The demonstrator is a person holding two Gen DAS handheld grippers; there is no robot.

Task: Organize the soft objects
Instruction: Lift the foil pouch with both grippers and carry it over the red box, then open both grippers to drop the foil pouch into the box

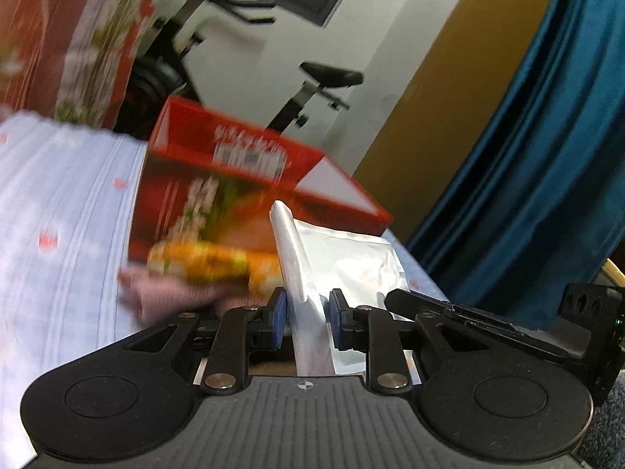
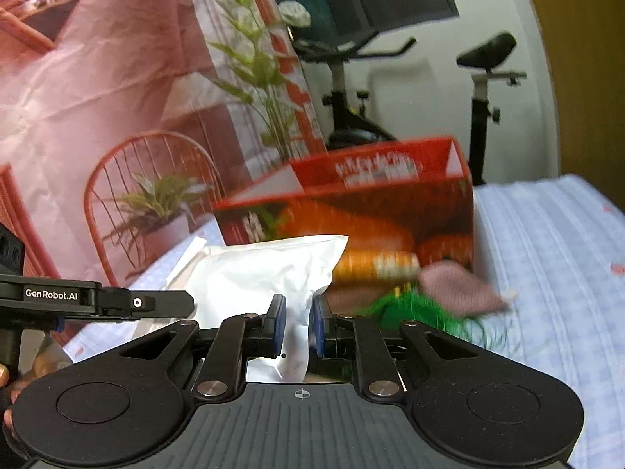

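While the silver foil pouch (image 1: pixel 343 258) hangs before the red box (image 1: pixel 234 179), the left claw (image 1: pixel 306 312) and right claw (image 2: pixel 299 322) both grip its edges.

surface: blue-striped bed cover (image 1: pixel 66 203) | on it: red box (image 1: pixel 218 195), pink cloth (image 2: pixel 457 285), green item (image 2: pixel 414 308)

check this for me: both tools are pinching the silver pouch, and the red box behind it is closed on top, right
Not quite. The red box is open on top; the right wrist view shows its inner wall and a raised flap. The rest holds: the left tool and right tool both pinch the silver pouch, with the box behind it.
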